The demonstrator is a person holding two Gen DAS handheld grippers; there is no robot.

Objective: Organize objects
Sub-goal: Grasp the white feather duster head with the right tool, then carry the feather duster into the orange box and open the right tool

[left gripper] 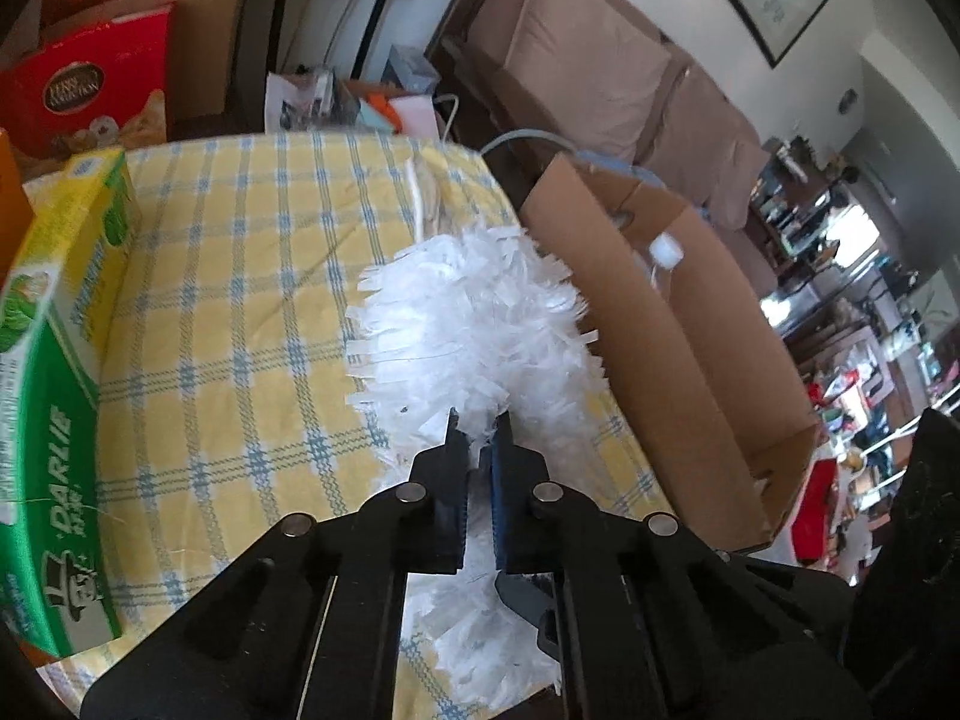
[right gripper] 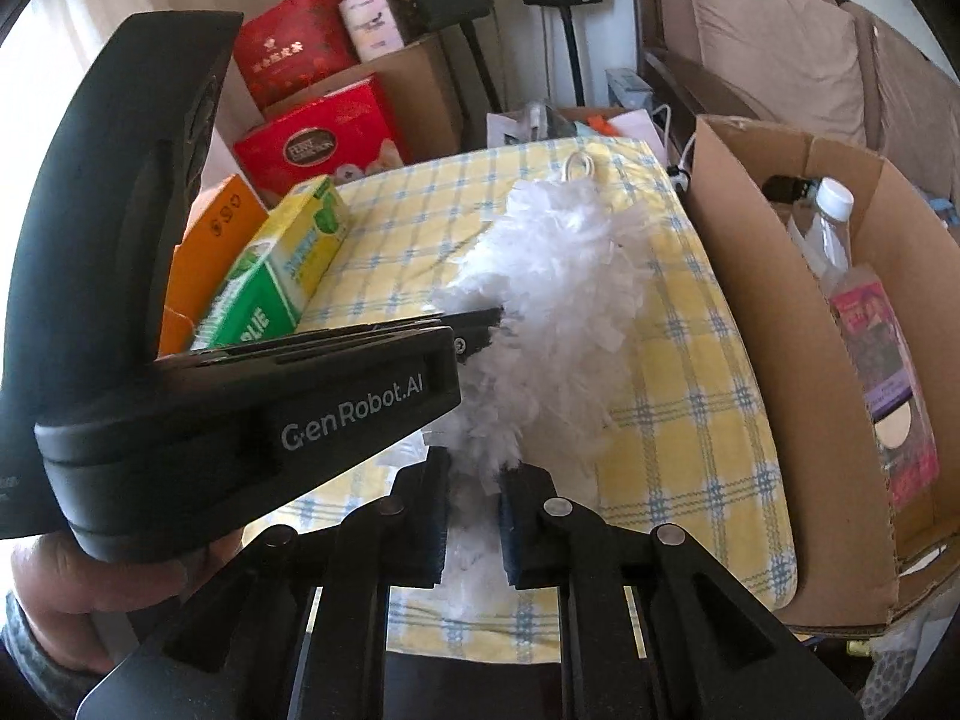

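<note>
Yellow-and-blue checked cloth point(right gripper: 678, 372) covers the table where both grippers meet. Left gripper point(left gripper: 478, 420) reaches level from the duster's left, pinching the white duster point(left gripper: 474, 312); right gripper point(right gripper: 471, 474) clamps its near end. Left of the duster stands a green toothpaste box point(right gripper: 270, 276); right of it, a cardboard box point(right gripper: 774, 372) holding a bottle point(right gripper: 831, 228). Shredded white strips make up the duster's fluffy head.

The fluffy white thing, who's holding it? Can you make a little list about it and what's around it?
thing: white duster
held by: left gripper and right gripper, both shut on it
under it: yellow checked cloth
left side: green Darlie box
right side: open cardboard box with a bottle inside
</note>
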